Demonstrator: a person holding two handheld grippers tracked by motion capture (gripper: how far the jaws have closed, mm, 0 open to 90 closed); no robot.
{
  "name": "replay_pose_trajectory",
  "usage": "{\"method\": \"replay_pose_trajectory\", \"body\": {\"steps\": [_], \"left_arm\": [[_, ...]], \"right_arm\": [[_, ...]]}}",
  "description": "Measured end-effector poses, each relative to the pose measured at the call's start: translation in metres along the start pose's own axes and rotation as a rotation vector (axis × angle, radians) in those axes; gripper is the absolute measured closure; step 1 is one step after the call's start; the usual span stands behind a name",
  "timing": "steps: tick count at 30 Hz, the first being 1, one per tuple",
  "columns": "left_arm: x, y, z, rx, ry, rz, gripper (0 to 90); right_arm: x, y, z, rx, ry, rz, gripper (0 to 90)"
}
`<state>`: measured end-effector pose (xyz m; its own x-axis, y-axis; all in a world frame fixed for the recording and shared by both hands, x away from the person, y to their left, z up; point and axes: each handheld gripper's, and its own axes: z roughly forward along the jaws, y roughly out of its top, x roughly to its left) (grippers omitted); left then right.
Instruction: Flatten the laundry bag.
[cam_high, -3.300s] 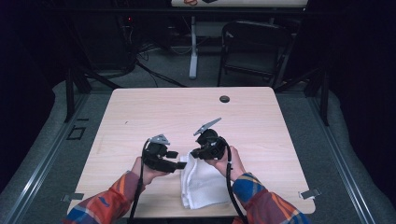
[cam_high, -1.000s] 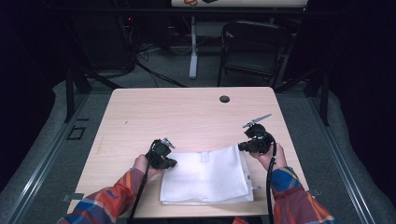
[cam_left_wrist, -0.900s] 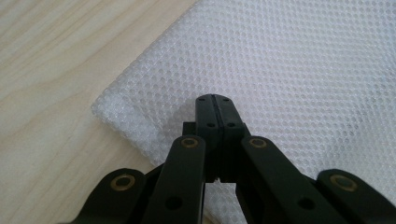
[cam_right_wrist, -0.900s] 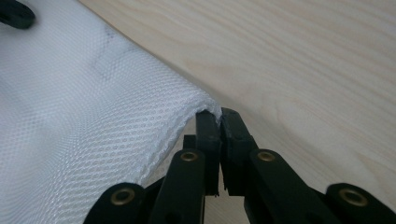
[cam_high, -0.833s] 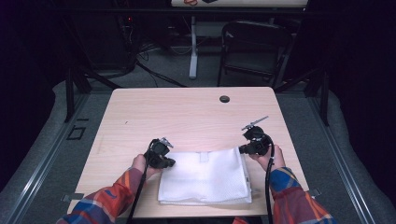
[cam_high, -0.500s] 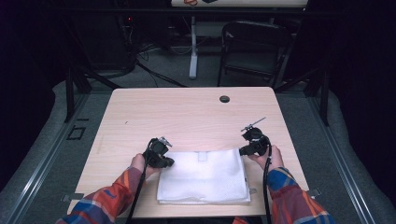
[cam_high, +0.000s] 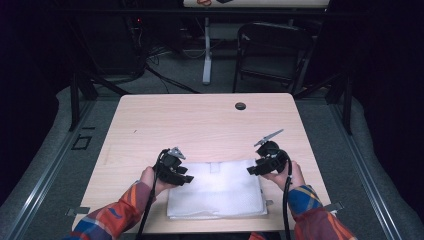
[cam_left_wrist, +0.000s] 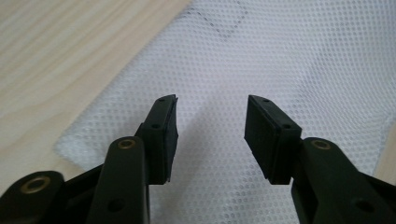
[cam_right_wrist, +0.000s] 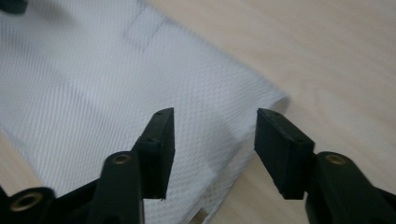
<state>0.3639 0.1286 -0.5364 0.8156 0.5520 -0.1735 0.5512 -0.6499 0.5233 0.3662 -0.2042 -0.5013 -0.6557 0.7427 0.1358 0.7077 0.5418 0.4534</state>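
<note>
Dark floor and a folding chair (cam_high: 270, 55) lie beyond our pale wooden table (cam_high: 200, 125), and near its front edge the white mesh cloth (cam_high: 217, 190) now lies spread flat, where a few seconds ago it was a bunched lump between our hands. We have drawn it out sideways and laid it down. Our left gripper (cam_high: 186, 179) sits over the cloth's left edge and our right gripper (cam_high: 254, 170) over its far right corner. Both pairs of jaws have just been opening: in the left gripper view the cloth (cam_left_wrist: 261, 60) lies flat under the gap with neither pad pressing it, and in the right gripper view its corner (cam_right_wrist: 275, 100) rests free between the parted jaws. We judge the spreading step done and the cloth released; the hands are free to pull away or take a fresh hold for a fold
</note>
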Motion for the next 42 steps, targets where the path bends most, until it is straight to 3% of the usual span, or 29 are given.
{"method": "replay_pose_trajectory", "body": {"steps": [2, 3, 6, 8, 12, 21, 23, 24, 25, 27, 33, 34, 35, 36, 42], "left_arm": [[-0.001, -0.002, 0.008, 0.027, -0.009, 0.004, 61.9], [-0.002, -0.002, 0.012, 0.04, 0.0, 0.008, 64.3], [-0.001, -0.004, 0.022, 0.073, 0.0, 0.012, 69.3], [0.001, -0.004, 0.023, 0.054, 0.008, 0.005, 72.5], [0.007, -0.002, 0.024, 0.043, 0.01, 0.0, 76.5], [0.013, 0.001, 0.026, 0.018, 0.042, 0.0, 78.9], [0.014, 0.002, 0.024, 0.025, 0.036, -0.001, 67.3], [0.015, 0.003, 0.022, 0.019, 0.043, 0.002, 62.6], [0.014, 0.003, 0.021, 0.007, 0.044, -0.008, 57.8], [0.012, 0.004, 0.015, -0.004, 0.043, 0.002, 47.8], [-0.002, 0.006, 0.002, -0.065, 0.015, 0.029, 29.2], [-0.005, 0.006, 0.001, -0.064, 0.012, 0.034, 27.4], [-0.007, 0.006, 0.001, -0.066, 0.005, 0.04, 25.7], [-0.01, 0.006, 0.0, -0.068, 0.001, 0.045, 23.9], [-0.023, 0.006, 0.002, -0.069, -0.024, 0.074, 20.3]], "right_arm": [[0.004, -0.006, 0.012, 0.04, 0.023, 0.004, 61.1], [0.004, -0.007, 0.016, 0.079, 0.021, -0.024, 64.7], [0.003, -0.012, 0.031, 0.126, 0.016, -0.033, 71.4], [0.001, -0.012, 0.038, 0.147, 0.012, -0.024, 74.1], [-0.002, -0.013, 0.046, 0.15, 0.022, -0.007, 79.4], [-0.008, -0.008, 0.048, 0.127, -0.023, -0.009, 79.3], [-0.008, -0.009, 0.049, 0.085, -0.01, 0.019, 72.6], [-0.01, -0.007, 0.044, 0.115, -0.011, -0.012, 67.7], [-0.008, -0.007, 0.041, 0.085, 0.0, 0.007, 63.3], [-0.007, -0.006, 0.031, 0.05, 0.005, -0.007, 54.1], [-0.003, -0.006, 0.008, -0.025, 0.003, -0.002, 21.2], [-0.002, -0.006, 0.006, -0.019, -0.017, -0.009, 19.1], [-0.003, -0.006, 0.004, -0.022, -0.013, -0.013, 17.1], [-0.001, -0.007, 0.004, -0.041, -0.006, 0.012, 14.4], [-0.002, -0.01, -0.006, -0.042, -0.021, -0.013, 10.4]]}}
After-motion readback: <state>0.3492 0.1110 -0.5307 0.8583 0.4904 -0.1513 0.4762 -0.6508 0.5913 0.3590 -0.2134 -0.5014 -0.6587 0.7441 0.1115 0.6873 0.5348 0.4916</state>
